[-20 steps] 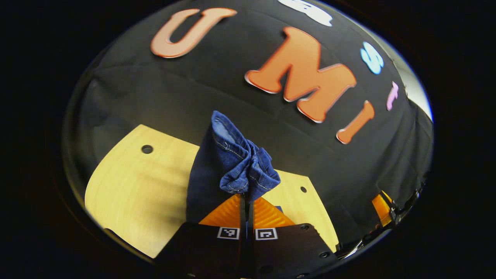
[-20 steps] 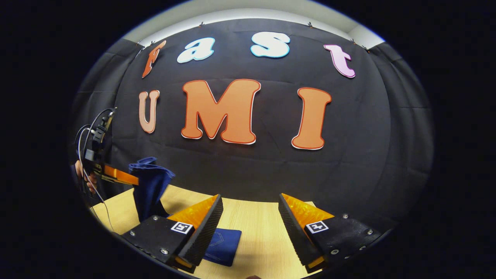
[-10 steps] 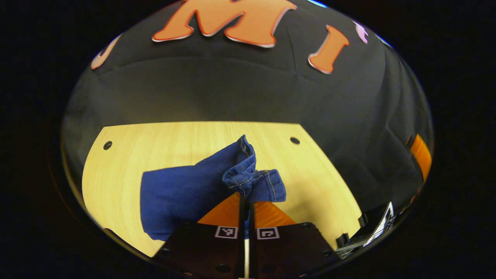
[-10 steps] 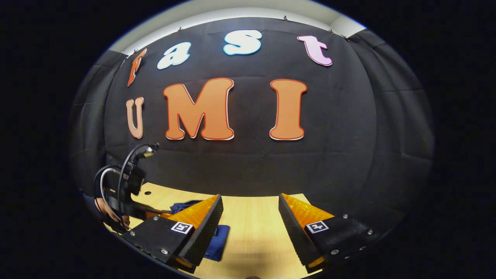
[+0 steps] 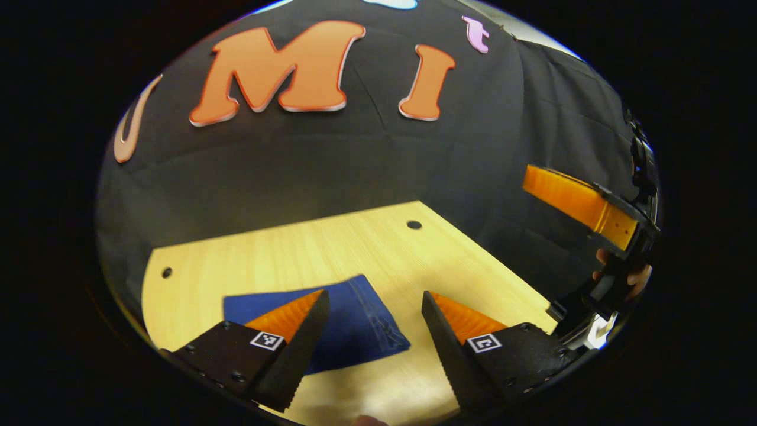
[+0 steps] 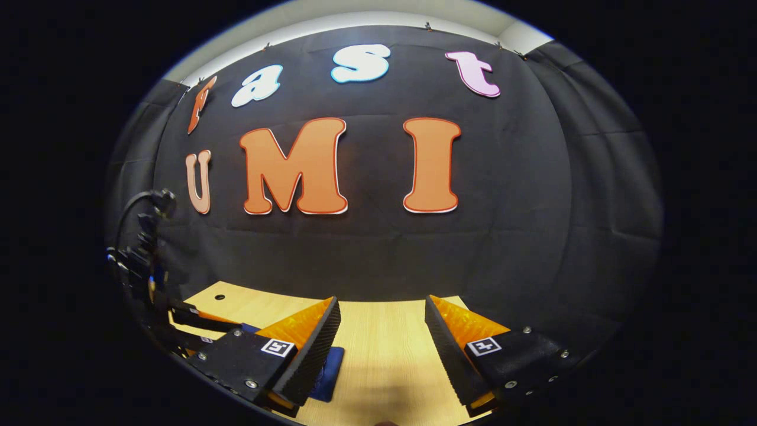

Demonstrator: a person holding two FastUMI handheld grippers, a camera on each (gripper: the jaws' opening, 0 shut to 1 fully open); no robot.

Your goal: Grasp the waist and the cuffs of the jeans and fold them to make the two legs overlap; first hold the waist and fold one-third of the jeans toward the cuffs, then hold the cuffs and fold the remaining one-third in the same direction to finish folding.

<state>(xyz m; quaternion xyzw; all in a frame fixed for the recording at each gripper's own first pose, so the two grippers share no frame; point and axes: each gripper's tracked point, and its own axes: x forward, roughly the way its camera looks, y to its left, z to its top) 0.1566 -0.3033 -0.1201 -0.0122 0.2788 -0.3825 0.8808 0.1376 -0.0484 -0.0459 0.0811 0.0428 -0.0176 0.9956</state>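
Both hand-held grippers stand released: we see the left hand-held gripper (image 5: pixel 369 331) with its fingers spread wide above the jeans (image 5: pixel 355 328), grasping nothing, and the right hand-held gripper (image 6: pixel 381 343) equally spread over the bare tabletop (image 6: pixel 384 355). We find the jeans lying flat as a folded blue packet on the tabletop, their stitched edge between the left fingers.

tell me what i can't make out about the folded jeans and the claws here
- Left gripper view: the left claw stands open over the jeans; its fingers hide the fold's near left part, so its evenness is unclear.
- Right gripper view: only a corner of the jeans shows beside the open right claw.
- Right gripper view: the left claw sits far at the edge, too small to judge.
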